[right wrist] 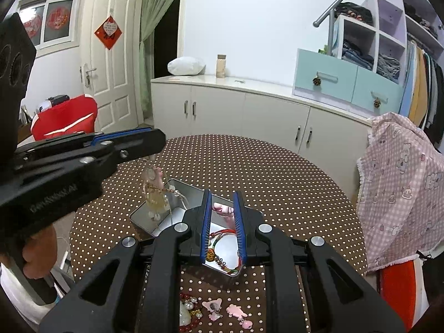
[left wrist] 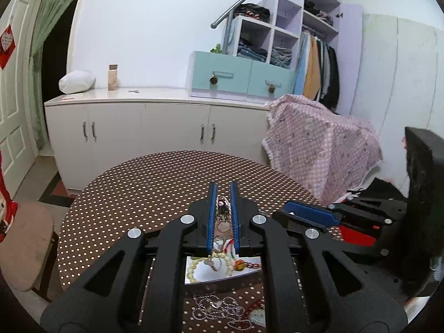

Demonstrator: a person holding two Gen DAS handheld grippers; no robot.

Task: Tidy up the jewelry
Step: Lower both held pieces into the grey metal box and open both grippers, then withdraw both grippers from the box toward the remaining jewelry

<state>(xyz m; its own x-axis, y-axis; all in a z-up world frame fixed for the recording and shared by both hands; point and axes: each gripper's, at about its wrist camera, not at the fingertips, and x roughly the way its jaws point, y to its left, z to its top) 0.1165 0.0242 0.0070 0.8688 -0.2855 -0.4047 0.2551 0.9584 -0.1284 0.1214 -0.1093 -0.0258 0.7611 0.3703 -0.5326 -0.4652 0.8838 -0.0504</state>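
My left gripper [right wrist: 155, 138] is clamped on a pale beaded necklace [right wrist: 154, 194] dangling over the open metal tin [right wrist: 191, 194]. Right gripper [right wrist: 223, 211] nearly together, empty. Brown polka-dot round table [right wrist: 277, 180]; white cabinets [right wrist: 249, 111] behind.

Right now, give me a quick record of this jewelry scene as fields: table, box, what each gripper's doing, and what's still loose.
surface: round table with a brown dotted cloth
container: open metal tin, red cord bracelet inside
left gripper: shut on a beaded necklace with a pendant, which dangles over the tin
right gripper: jaws nearly shut, nothing visibly held, over the tin
still loose: pink hair clips and a red bead bracelet on the cloth in front of the tin
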